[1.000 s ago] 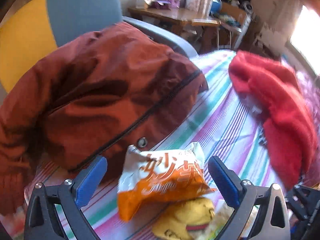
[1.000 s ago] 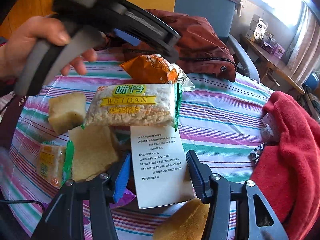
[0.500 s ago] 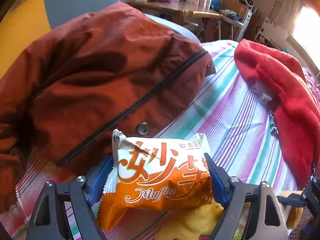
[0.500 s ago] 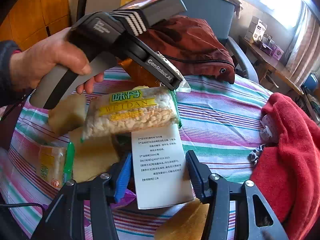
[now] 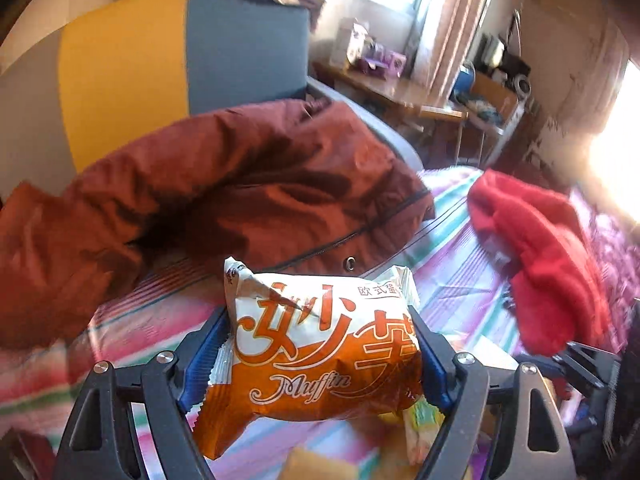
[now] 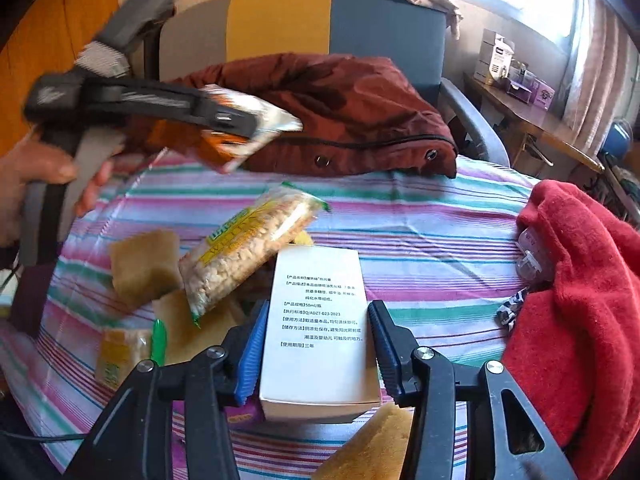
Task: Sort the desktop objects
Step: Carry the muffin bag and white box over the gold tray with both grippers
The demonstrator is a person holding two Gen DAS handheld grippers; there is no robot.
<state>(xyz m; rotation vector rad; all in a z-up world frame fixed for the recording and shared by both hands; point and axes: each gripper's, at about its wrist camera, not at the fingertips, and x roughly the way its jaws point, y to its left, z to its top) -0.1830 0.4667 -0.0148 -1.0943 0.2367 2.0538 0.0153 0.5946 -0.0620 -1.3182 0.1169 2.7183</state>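
Note:
My left gripper [image 5: 320, 344] is shut on an orange and white muffin packet [image 5: 320, 360], which hangs clear above the striped tablecloth [image 5: 452, 280]. The right wrist view shows that same left gripper [image 6: 240, 128] at upper left, blurred, in a person's hand [image 6: 36, 168]. My right gripper [image 6: 316, 344] straddles a white box [image 6: 316, 320] printed with black text, which lies on the cloth. Its jaws are closing, and the blue pads [image 6: 252, 352] sit close to the box's long sides with a thin gap still showing. A clear packet of rice crackers [image 6: 248, 256] lies tilted just left of the box.
Yellow-brown cake blocks [image 6: 142, 260] [image 6: 368, 444] and a small yellow packet [image 6: 120, 356] lie around the box. A rust-brown jacket [image 6: 340, 108] covers the table's far edge before a grey and yellow chair [image 6: 360, 20]. A red fleece [image 6: 580, 320] fills the right side.
The left gripper closed on the muffin packet and lifted it up off the table. The rice cracker packet slid and tilted. The right jaws narrowed around the white box.

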